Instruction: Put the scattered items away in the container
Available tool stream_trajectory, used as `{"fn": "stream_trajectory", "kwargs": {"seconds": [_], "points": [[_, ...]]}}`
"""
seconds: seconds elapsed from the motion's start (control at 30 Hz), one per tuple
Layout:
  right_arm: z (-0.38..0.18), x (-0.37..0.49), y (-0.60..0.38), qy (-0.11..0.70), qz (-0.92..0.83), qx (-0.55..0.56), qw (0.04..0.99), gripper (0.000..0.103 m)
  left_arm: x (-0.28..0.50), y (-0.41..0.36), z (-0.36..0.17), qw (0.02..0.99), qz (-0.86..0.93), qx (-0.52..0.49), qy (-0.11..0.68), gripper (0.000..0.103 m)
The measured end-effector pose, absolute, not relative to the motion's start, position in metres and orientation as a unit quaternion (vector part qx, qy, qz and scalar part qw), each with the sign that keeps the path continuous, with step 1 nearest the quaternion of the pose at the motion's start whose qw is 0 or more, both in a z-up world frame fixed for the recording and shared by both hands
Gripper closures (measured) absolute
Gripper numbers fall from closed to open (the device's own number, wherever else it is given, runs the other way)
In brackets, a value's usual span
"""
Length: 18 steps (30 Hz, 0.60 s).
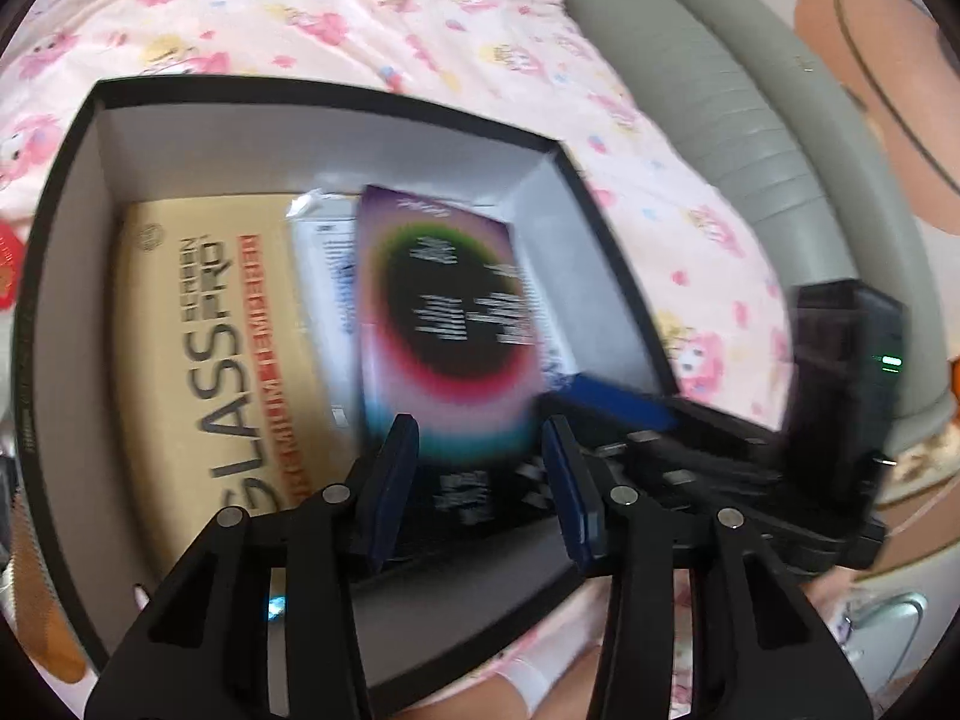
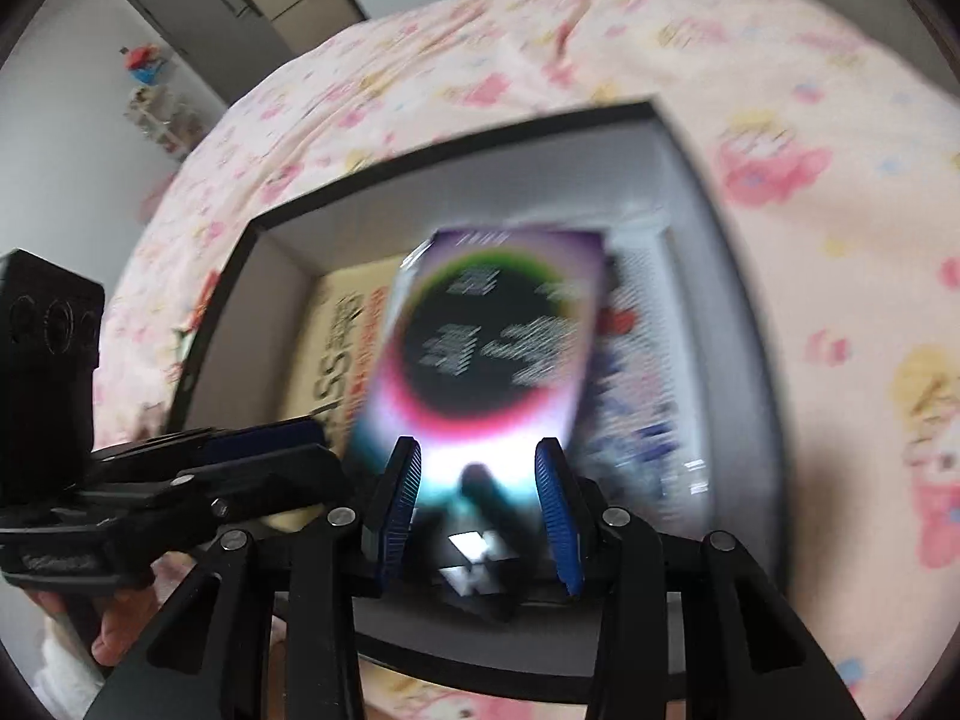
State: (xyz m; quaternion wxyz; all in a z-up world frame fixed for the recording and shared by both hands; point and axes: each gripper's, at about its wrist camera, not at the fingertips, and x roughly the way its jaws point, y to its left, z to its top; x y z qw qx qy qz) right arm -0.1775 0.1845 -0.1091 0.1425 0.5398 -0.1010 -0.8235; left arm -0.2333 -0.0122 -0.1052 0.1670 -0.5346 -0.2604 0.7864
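A black container (image 1: 336, 93) (image 2: 480, 132) with white inner walls sits on the bed. A tan "GLASS SCREEN PRO" box (image 1: 198, 360) (image 2: 336, 348) and a white box with blue print (image 1: 327, 276) (image 2: 642, 372) lie inside it. Over them a blurred colourful box with a dark circle (image 1: 444, 312) (image 2: 492, 336) lies tilted. My left gripper (image 1: 480, 426) and right gripper (image 2: 477, 450) both hover at the near rim. Each is open, and the box's near end shows beyond the tips, wider than the gap. The other tool's finger (image 1: 618, 402) (image 2: 264, 438) reaches in from the side.
A pink cartoon-print sheet (image 1: 360, 18) (image 2: 780, 90) surrounds the container. A grey padded bed edge (image 1: 720, 120) runs along the right. A red item (image 1: 6, 264) lies left of the container. A hand (image 2: 120, 618) grips the left tool. A cupboard (image 2: 198, 12) stands behind.
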Motion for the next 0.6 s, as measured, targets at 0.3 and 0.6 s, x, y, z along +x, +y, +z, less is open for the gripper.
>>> {"fn": "stream_trajectory", "kwargs": {"seconds": [0.3,0.6], "points": [[-0.134,-0.192,0.192,-0.131,-0.788,0.587,0.129,0.063,-0.236,-0.018,-0.128,0.11,0.78,-0.569,-0.235,0.07],[-0.137,-0.196,0.196,-0.183,-0.779,0.582,0.146,0.061,-0.24,-0.027,-0.138,0.109,0.762,-0.582,-0.261,0.072]]}}
